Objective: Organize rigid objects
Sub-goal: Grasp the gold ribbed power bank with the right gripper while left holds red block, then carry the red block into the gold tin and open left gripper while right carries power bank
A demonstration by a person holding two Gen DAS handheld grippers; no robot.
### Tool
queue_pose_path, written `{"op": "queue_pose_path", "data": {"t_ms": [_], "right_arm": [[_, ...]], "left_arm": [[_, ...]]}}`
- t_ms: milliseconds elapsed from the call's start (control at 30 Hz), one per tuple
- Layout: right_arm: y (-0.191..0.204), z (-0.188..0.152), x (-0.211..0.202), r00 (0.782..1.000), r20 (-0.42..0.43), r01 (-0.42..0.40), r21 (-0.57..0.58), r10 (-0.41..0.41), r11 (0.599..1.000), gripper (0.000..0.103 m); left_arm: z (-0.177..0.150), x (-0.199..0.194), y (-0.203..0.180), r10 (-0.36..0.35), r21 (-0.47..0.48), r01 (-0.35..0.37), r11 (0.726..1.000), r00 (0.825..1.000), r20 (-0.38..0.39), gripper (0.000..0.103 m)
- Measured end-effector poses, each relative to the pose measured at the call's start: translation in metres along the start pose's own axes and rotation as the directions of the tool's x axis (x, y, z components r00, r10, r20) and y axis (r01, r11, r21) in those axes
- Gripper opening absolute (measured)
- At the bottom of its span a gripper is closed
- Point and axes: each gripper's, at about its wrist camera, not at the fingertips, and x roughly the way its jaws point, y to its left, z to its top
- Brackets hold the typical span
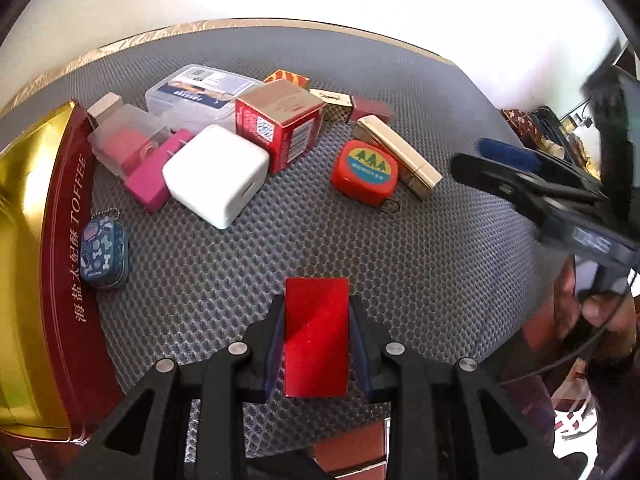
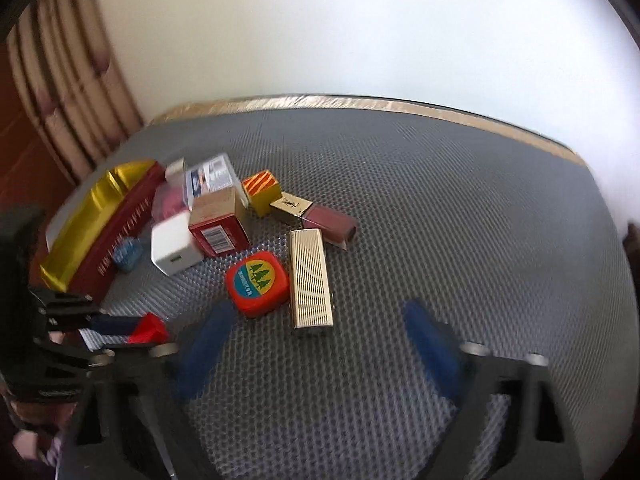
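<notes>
Partly hidden, red box (image 1: 316,336) btwn pads

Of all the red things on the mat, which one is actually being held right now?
The flat glittery red block, pinched between the left gripper's jaws. The red carton and the round red tape measure lie untouched on the mat.

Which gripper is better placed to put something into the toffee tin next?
Left, probably. The left gripper is already shut on the red block, and the toffee tin lies close beside it. The right gripper is open and empty, nearer the orange tape measure.
</notes>
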Motion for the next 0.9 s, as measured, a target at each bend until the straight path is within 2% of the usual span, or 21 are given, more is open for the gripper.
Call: {"op": "queue_pose_path", "data": {"t_ms": [33,233,367,433,633,733,900], "right_arm": [[0.000,0.002,0.005,1.000,-0.023,0.000,-0.012,0.000,1.000,0.048],[-0.004,0.004,0.027,0.991,-0.130,-0.043,-0.043,0.037,0.998,0.047],[0.002,0.009,0.035,0.986,-0.166,-0.038,-0.096,0.021,0.995,0.047],[0.007,0.012,0.043,0.982,-0.191,-0.024,-0.133,-0.002,0.991,0.047],[0.014,0.022,0.067,0.964,-0.263,-0.014,-0.197,-0.040,0.980,0.034],[0.022,0.027,0.074,0.962,-0.267,-0.009,-0.239,-0.057,0.971,0.028],[0.030,0.030,0.076,0.962,-0.261,0.008,-0.264,-0.080,0.965,0.027]], "left_arm": [[0.000,-0.004,0.003,0.016,-0.002,-0.015,1.000,1.000,0.010,0.030],[-0.015,-0.022,0.016,0.008,0.029,-0.010,1.000,0.999,0.044,0.030],[-0.008,-0.009,-0.014,0.001,0.041,-0.002,0.999,0.999,0.035,0.030],[-0.008,-0.009,-0.016,0.001,0.042,-0.002,0.999,0.999,0.032,0.030],[0.002,-0.005,-0.024,-0.021,0.022,0.020,1.000,1.000,0.023,0.030],[0.001,-0.005,-0.020,-0.022,0.021,0.021,1.000,0.999,0.024,0.030],[0.002,-0.010,-0.020,-0.016,0.025,0.015,1.000,0.999,0.036,0.030]]}}
